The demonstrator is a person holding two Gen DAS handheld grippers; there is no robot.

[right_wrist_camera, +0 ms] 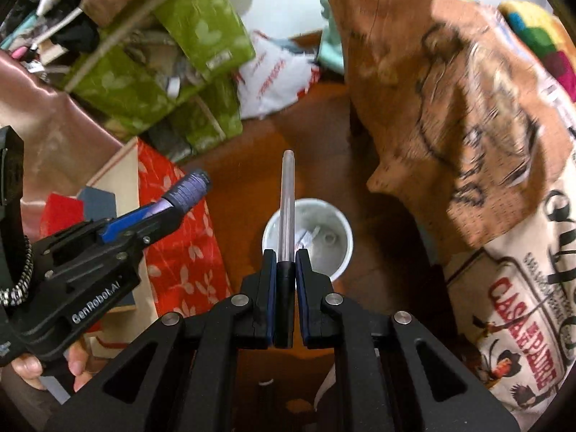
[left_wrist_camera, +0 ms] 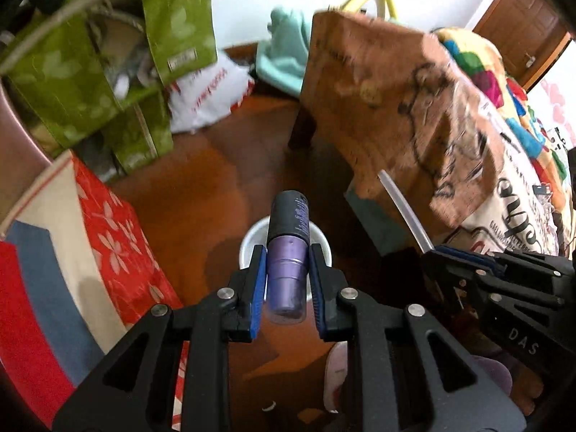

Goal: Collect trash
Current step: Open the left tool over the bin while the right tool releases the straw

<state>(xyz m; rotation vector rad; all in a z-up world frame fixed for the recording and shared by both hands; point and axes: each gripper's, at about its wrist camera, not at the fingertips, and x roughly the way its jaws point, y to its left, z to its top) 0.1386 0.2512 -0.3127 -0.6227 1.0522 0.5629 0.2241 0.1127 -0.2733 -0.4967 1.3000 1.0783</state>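
My left gripper (left_wrist_camera: 287, 255) is shut on a small purple bottle with a dark top (left_wrist_camera: 288, 252), which points down over a white bin (left_wrist_camera: 248, 248) on the wooden floor. My right gripper (right_wrist_camera: 286, 259) is shut on the black end of a clear pen tube (right_wrist_camera: 288, 208), held above the same white bin (right_wrist_camera: 338, 248), which holds a few scraps. In the right wrist view the left gripper (right_wrist_camera: 172, 208) with the purple bottle (right_wrist_camera: 189, 190) shows at the left. In the left wrist view the right gripper (left_wrist_camera: 437, 252) and its pen tube (left_wrist_camera: 405, 208) show at the right.
A red floral box (left_wrist_camera: 118, 237) stands left of the bin. Green fabric boxes (left_wrist_camera: 72, 82) and a white plastic bag (left_wrist_camera: 208, 93) lie behind. A brown printed cloth (left_wrist_camera: 396, 97) drapes over furniture at the right. A hand (right_wrist_camera: 75, 370) grips the left tool.
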